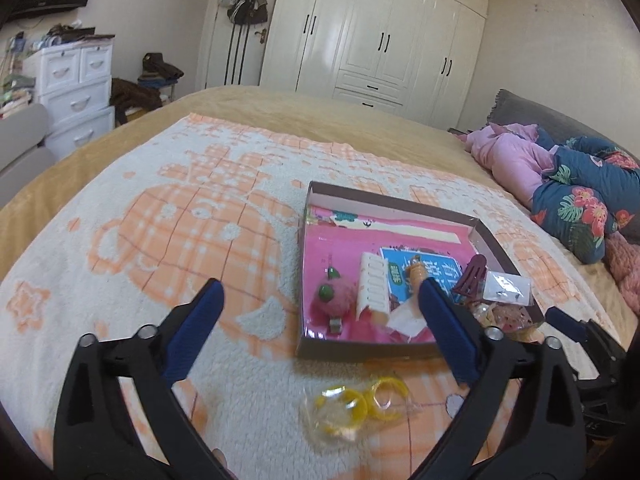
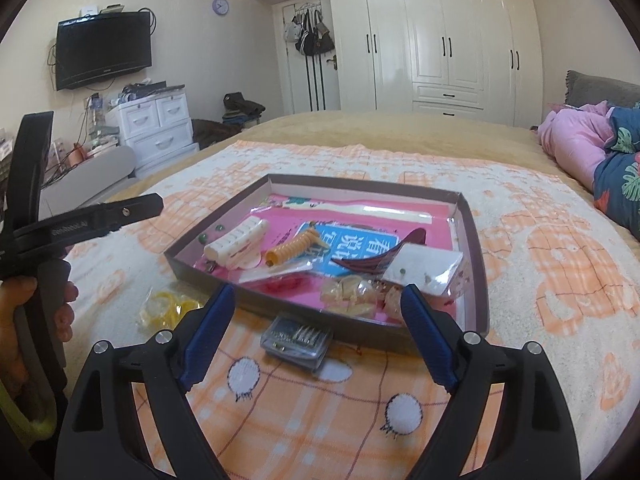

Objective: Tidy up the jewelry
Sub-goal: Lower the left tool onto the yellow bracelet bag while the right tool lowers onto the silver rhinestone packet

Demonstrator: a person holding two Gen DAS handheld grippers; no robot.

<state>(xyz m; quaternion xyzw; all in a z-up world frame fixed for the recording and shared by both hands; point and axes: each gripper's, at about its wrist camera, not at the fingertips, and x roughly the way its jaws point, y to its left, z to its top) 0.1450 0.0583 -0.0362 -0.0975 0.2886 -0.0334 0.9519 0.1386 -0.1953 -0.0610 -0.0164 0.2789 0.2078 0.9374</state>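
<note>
The left tongs point(image 1: 320, 296) are hanging spread wide and empty above the blanket point(image 1: 160, 216); the bag of yellow rings point(image 1: 352, 404) is lying at 6 o'clock between their arms, just outside the tray point(image 1: 360, 350). The right tongs point(image 2: 316, 300) are also gaping open, holding nothing, with the small clear case point(image 2: 296, 338) lying between their tips against the tray's near wall. Inside the tray are sitting a white comb clip point(image 2: 236, 242), an orange spiral clip point(image 2: 290, 248), a maroon claw clip point(image 2: 372, 256) and an earring card point(image 2: 424, 268) (at 1 o'clock). The bed point(image 2: 360, 128) is filling the room's middle; a wardrobe point(image 2: 440, 40) is standing at 12 o'clock.
</note>
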